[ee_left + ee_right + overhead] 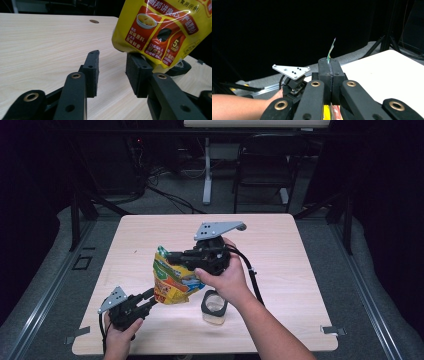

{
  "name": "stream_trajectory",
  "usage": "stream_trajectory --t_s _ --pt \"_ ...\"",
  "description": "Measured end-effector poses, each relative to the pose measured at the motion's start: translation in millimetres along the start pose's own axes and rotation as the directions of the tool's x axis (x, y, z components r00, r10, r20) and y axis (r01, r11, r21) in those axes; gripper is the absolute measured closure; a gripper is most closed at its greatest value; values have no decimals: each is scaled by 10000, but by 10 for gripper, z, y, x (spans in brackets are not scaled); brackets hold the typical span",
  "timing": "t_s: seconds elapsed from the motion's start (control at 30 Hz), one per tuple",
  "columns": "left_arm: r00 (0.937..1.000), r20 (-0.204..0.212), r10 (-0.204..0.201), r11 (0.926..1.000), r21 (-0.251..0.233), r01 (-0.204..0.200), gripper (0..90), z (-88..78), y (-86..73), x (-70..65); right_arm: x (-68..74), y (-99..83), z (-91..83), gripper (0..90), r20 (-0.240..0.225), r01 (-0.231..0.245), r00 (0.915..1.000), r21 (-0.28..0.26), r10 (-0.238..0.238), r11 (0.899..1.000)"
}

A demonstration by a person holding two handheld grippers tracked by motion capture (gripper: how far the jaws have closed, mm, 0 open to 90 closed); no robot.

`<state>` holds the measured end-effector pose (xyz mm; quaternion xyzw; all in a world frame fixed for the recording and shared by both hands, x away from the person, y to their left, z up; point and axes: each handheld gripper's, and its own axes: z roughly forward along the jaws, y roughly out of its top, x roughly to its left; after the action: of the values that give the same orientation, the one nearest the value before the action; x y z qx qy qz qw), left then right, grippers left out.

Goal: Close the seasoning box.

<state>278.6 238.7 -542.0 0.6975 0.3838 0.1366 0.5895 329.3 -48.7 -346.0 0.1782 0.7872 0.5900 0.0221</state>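
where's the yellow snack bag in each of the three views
High view: yellow bag at the centre, hanging from the right hand-held gripper.
Left gripper view: upper right, above the right-hand jaw.
Right gripper view: a thin edge poking up from the shut jaws.
Shared landmark: the wooden table, also seen at and.

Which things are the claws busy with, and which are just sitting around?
Busy with:
- yellow snack bag, pinched at its top by the right claw
- left claw, open beside the bag's bottom
- clear jar below the bag

Just sitting around:
- black chair
- floor cables
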Motion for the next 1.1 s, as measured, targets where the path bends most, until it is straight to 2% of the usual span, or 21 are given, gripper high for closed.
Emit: stream_trajectory --t_s 0.13,0.2,0.4,0.53,0.77,0.83,0.87,0.9,0.93,1.1 --pt "9996 206 -214 9997 -120 217 676 -9 -1 18 -56 -37 -24 900 -146 -257 9996 -222 254 9994" --pt "9991 348 -236 9997 -14 236 684 -12 -1 27 -56 -42 -22 900 -156 -241 9996 -231 238 9994" --pt "9991 348 -246 9997 49 244 717 -25 -6 47 -35 -48 2 900 -21 -78 10000 -79 78 9999" --pt "9981 459 -418 9991 46 416 731 -38 -18 68 -45 -54 12 900 27 -69 10000 -3 69 10000" --pt "9982 289 -516 9987 -16 517 735 -93 -34 92 -77 -75 30 900 1 -31 10000 177 31 9998" --pt "9986 84 -531 9986 -61 531 735 -109 -39 95 -81 -79 44 900 -47 0 10000 238 2 9997" --pt "9985 168 -512 9987 4 512 735 -119 -40 106 -77 -78 48 900 -24 79 10000 317 -78 9995" --pt "9987 30 -516 9987 -38 516 735 -122 -44 106 -74 -77 55 900 -51 138 9999 383 -136 9992" --pt "9985 120 -528 9986 33 528 735 -131 -44 116 -68 -76 61 900 -48 191 9998 440 -190 9988" --pt "9986 32 -523 9986 13 523 739 -146 -45 117 -56 -71 67 900 29 396 9992 695 -399 9968"
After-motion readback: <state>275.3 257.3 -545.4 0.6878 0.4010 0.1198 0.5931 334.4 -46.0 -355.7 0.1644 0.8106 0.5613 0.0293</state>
